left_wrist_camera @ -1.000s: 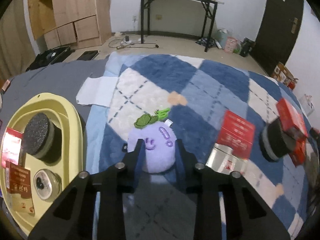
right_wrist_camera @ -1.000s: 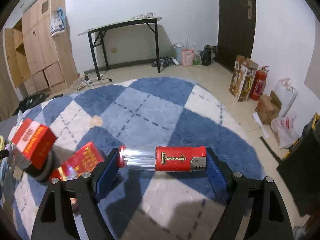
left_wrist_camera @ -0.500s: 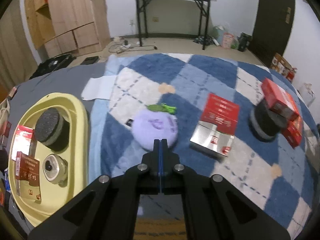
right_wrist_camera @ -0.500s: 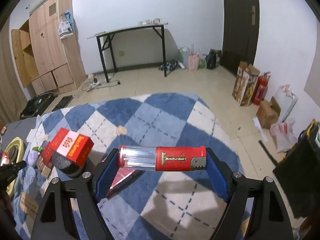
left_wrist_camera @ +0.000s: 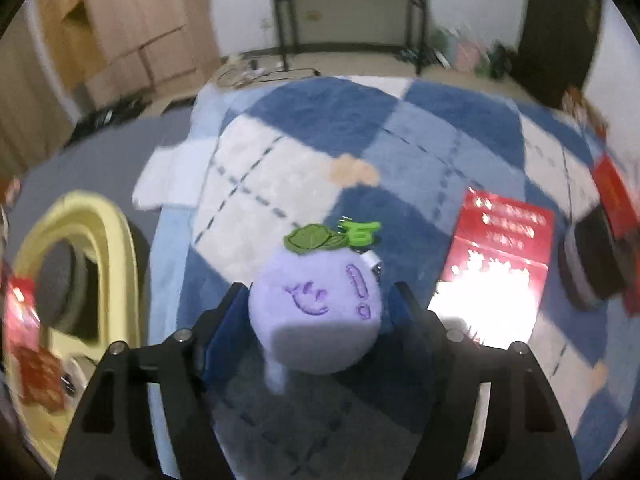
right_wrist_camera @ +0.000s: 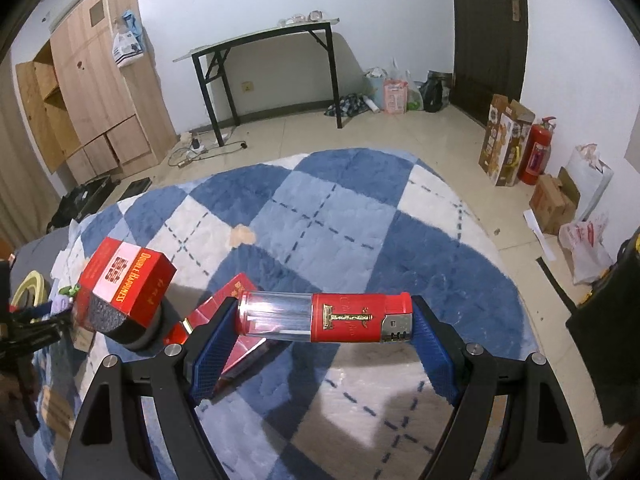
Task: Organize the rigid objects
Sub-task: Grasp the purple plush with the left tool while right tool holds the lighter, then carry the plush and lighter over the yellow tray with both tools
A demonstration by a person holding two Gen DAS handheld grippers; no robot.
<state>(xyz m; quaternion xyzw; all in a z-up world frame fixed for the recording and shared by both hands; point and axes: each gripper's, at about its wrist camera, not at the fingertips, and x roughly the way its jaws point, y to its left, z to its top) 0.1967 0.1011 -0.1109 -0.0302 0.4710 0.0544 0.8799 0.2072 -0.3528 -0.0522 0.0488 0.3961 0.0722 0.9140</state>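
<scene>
Now your right gripper is clamped end to end on the red lighter, held crosswise above the blue checked rug. Your left gripper has just been opening; its jaws stand apart around the purple plush toy lying on the rug, beside the yellow tray.

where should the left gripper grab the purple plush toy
Grip the purple plush toy across its round body, coming from above and behind as the left gripper now does. Its jaws, just opened, already straddle the body's widest part; the green leaf on the far end is too thin.
</scene>
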